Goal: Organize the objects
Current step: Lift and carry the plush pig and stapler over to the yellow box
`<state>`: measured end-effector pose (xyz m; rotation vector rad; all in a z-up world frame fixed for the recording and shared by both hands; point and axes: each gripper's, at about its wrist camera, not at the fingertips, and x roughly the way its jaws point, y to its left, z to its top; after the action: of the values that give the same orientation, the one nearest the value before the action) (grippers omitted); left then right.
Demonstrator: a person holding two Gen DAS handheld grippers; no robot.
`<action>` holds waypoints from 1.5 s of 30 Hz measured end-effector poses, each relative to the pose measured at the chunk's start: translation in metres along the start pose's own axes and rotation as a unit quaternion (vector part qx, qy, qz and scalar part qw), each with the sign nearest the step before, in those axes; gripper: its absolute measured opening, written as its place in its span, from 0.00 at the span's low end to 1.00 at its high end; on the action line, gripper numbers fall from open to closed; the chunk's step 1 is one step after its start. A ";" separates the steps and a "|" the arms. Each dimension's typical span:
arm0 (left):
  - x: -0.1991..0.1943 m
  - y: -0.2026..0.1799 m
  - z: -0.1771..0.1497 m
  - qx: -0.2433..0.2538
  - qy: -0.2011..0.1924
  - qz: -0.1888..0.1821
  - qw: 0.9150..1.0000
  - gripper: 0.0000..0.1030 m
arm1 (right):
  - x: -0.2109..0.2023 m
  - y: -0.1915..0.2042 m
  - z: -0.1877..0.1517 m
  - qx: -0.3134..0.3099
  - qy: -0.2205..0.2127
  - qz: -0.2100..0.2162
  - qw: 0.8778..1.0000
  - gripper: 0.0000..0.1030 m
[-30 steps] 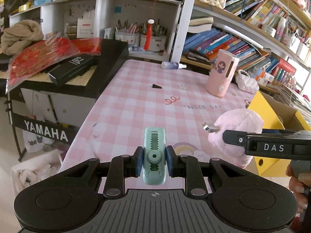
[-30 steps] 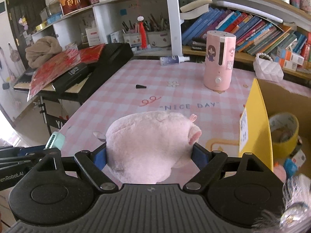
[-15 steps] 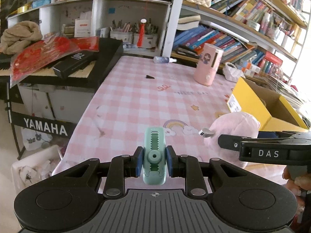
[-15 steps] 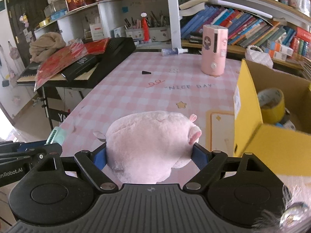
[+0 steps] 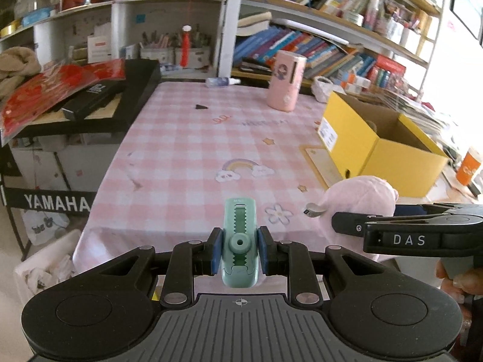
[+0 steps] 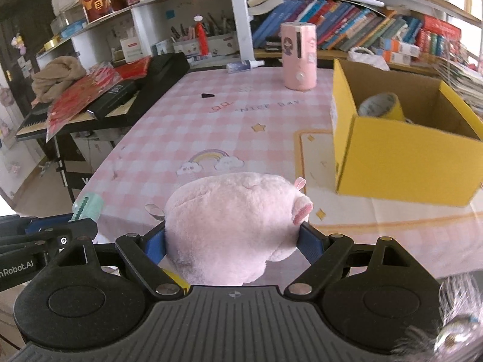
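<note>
The bench point(image 6: 241, 126), under a pink checked cloth, is carrying a yellow box point(image 6: 401, 163) at its right side. The box is standing open, with a tape roll point(image 6: 382, 105) already lying inside. A pink canister point(image 6: 299, 55) is standing at the far end, well apart from the box.

Step in hand, as judged: both loads are being carried toward the box for stowing. Neither is over it yet.

The plush point(image 6: 232, 229), a pink soft toy, is sitting in the right tongs point(image 6: 232, 241), above the near edge of the bench and short of the box. The jaws are standing wide, with both blue pads pressing into its flanks. The left view is showing the same plush point(image 5: 362, 199) beside the box's near corner.

The clip point(image 5: 239, 241), a small green toothed piece, is standing upright in the left tongs point(image 5: 238, 250), jaws closed tight on its sides, off the near edge of the bench.

Pose: both tongs are pointing forward and downward, side by side, left of the box. A hand point(image 5: 455, 277) is gripping the right handle.

Next move, as judged: swinging the plush rightward above the box wall, then parting the jaws over the free space beside the roll. The clip calls for the same.
</note>
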<state>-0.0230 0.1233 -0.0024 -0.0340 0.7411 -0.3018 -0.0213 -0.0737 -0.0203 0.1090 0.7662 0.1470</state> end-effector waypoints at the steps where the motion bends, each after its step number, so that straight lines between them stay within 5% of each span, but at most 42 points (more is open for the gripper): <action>1: -0.001 -0.002 -0.002 0.003 0.001 -0.003 1.000 0.22 | -0.002 -0.001 -0.003 0.004 0.001 -0.002 1.000 0.82; 13: 0.003 -0.037 -0.010 0.055 0.015 -0.064 0.996 0.22 | -0.035 -0.029 -0.038 0.062 0.003 -0.056 0.997 0.82; 25: 0.016 -0.089 -0.011 0.117 0.029 -0.132 0.984 0.22 | -0.067 -0.074 -0.065 0.129 -0.005 -0.126 0.984 0.82; 45: 0.042 -0.145 0.011 0.148 0.023 -0.151 0.977 0.22 | -0.078 -0.138 -0.056 0.162 -0.016 -0.153 0.975 0.82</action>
<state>-0.0238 -0.0278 -0.0022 0.1442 0.7298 -0.7021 -0.1030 -0.2207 -0.0286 0.3002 0.7610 -0.2745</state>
